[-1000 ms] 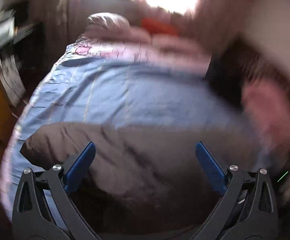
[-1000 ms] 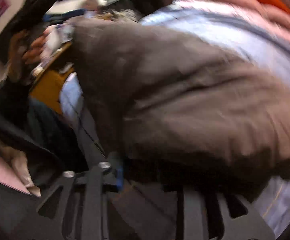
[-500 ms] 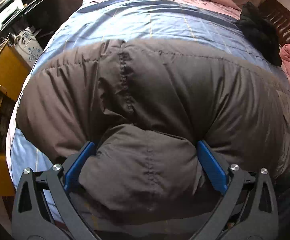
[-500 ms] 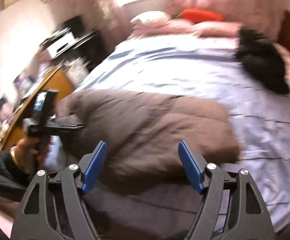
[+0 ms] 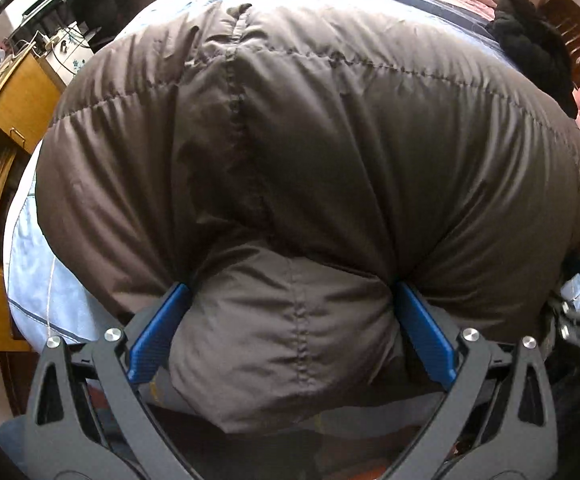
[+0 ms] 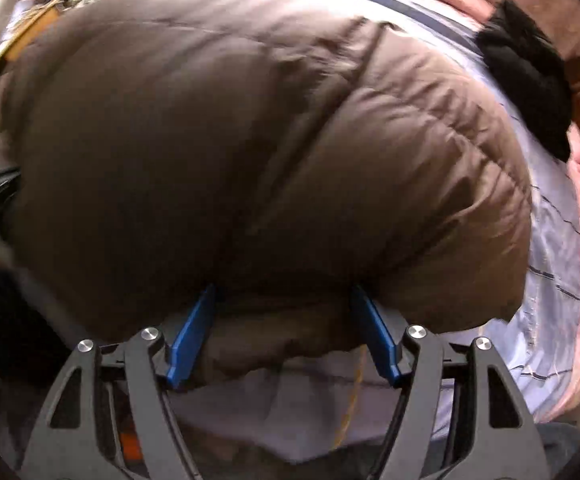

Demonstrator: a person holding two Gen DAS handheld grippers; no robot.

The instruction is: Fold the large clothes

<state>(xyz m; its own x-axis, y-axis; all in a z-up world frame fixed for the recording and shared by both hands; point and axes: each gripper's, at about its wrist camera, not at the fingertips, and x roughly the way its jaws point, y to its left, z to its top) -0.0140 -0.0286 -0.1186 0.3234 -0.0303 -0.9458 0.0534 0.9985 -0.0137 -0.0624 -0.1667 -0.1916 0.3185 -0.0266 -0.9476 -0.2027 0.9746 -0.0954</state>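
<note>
Jacket [image 5: 309,152] lies puffed on bed [image 5: 42,280]. Left gripper [image 5: 290,332] and right gripper [image 6: 284,336] each straddle its near edge, jaws wide, padding bulging between; each should close on both layers before lifting

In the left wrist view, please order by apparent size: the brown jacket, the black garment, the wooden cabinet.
1. Brown jacket, by far the largest, though nearest the camera.
2. Wooden cabinet.
3. Black garment; it is farther away, so its rank is unsure.

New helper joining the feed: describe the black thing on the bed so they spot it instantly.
Start at the pale blue striped bedsheet. Beyond the puffy brown quilted down jacket, by the far right edge, lies a crumpled black fuzzy garment. It is the only black, matte item there.
</note>
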